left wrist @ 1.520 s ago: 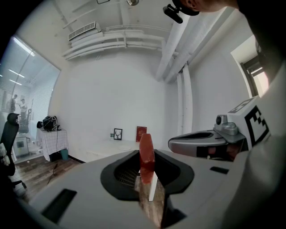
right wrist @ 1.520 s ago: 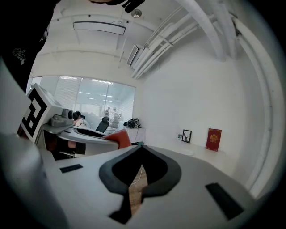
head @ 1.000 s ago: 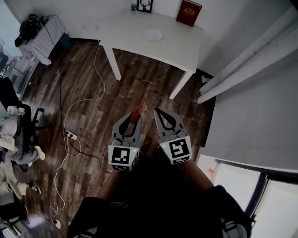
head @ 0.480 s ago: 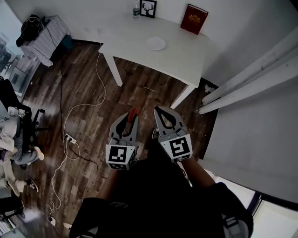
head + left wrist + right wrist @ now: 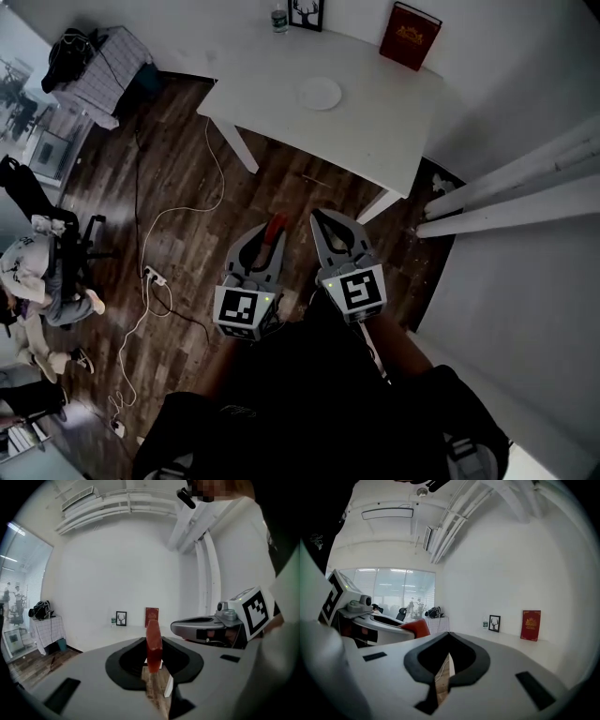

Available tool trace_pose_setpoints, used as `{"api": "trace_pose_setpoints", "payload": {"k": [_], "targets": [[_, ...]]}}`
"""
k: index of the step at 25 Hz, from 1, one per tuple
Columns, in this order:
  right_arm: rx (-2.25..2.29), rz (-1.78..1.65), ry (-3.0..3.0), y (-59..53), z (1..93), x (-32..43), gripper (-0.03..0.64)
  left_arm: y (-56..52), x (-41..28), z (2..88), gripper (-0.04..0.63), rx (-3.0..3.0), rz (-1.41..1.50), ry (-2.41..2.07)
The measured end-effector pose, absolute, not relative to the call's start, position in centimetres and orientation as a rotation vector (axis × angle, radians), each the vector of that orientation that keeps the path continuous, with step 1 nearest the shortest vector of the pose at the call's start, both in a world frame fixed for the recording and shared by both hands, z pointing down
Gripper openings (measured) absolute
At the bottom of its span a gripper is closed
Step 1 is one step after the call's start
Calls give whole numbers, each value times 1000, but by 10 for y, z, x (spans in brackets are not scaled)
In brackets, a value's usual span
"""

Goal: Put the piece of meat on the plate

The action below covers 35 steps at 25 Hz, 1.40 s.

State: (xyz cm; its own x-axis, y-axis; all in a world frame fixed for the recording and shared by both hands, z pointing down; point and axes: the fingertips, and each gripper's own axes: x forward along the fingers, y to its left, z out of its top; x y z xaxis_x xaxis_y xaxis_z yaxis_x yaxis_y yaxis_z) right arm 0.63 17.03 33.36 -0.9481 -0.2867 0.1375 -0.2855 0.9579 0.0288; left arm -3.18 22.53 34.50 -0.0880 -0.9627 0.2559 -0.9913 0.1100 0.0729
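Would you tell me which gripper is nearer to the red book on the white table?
Right. The right gripper hangs over the floor short of the white table, on the side of the red book; the left gripper is beside it, farther from the book.

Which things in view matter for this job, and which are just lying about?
For the job: piece of meat, clamped in the left gripper; plate; white table it sits on.
Lying about: red book, framed picture and bottle, all on that table; cable and power strip on the floor.
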Motion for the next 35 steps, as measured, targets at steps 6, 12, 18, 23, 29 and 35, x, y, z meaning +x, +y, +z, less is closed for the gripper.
{"api": "trace_pose_setpoints", "payload": {"k": [6,12,18,23,29,35], "targets": [[488,39,-2979,133,334,13,21,188,-28,354,89,1991,240,-2092],[622,53,-2929,108,352,36,21,155,-13,371,89,2037,302,-1975],[703,67,-2898,70,353,53,21,120,-6,373,89,2069,313,-1936],[713,-8,-2913,41,349,55,21,105,-17,366,89,2061,294,-2016],[673,25,-2912,30,351,43,21,96,-36,361,89,2019,299,-2062],[636,-28,-2889,12,359,18,21,76,-59,371,89,2026,286,-2046]]}}
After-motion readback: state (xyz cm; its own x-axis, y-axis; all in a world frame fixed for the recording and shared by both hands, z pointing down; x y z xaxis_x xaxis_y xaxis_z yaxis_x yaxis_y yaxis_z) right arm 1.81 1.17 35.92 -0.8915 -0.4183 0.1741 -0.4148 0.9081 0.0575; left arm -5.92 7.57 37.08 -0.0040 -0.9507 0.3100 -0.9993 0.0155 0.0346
